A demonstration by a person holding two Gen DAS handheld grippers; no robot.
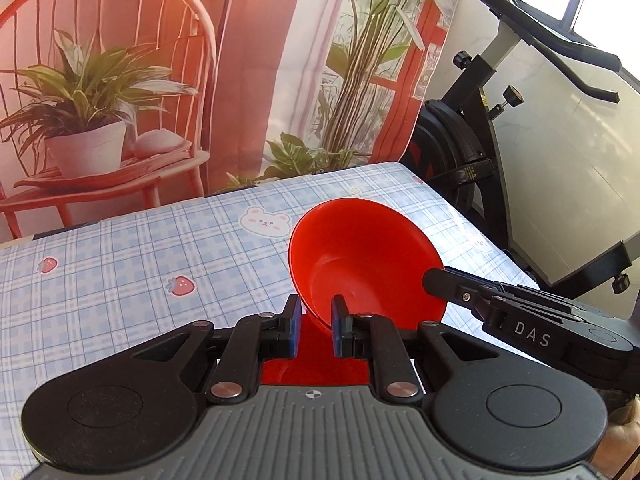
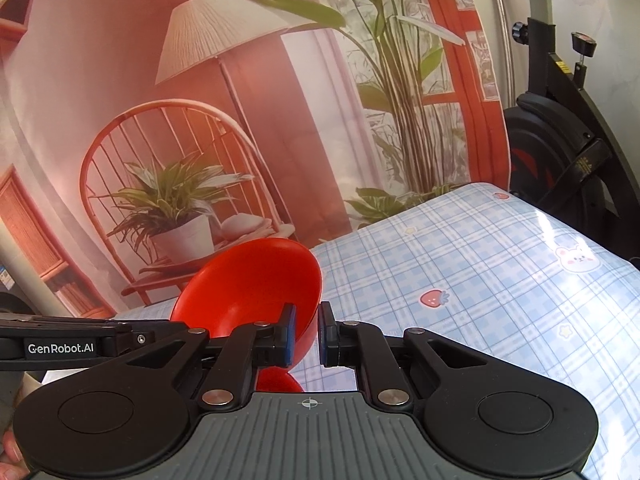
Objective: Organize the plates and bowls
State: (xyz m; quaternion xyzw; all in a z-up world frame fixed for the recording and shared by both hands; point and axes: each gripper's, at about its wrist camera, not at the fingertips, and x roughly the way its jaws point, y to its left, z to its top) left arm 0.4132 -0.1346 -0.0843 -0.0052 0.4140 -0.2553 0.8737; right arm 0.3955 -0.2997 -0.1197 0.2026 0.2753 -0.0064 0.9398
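Both grippers are pinching one red bowl point(image 1: 360, 256) above the checked tablecloth point(image 1: 140, 260): left gripper point(image 1: 316, 322) at its near rim, right gripper point(image 2: 307, 332) opposite. Only the right view is showing another red piece point(image 2: 278, 380) underneath.

bowl point(image 1: 360, 256) above tablecloth point(image 1: 140, 264) — between tools

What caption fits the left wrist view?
Both grippers, left gripper and right gripper, pinch a tilted red bowl above the plaid tablecloth.
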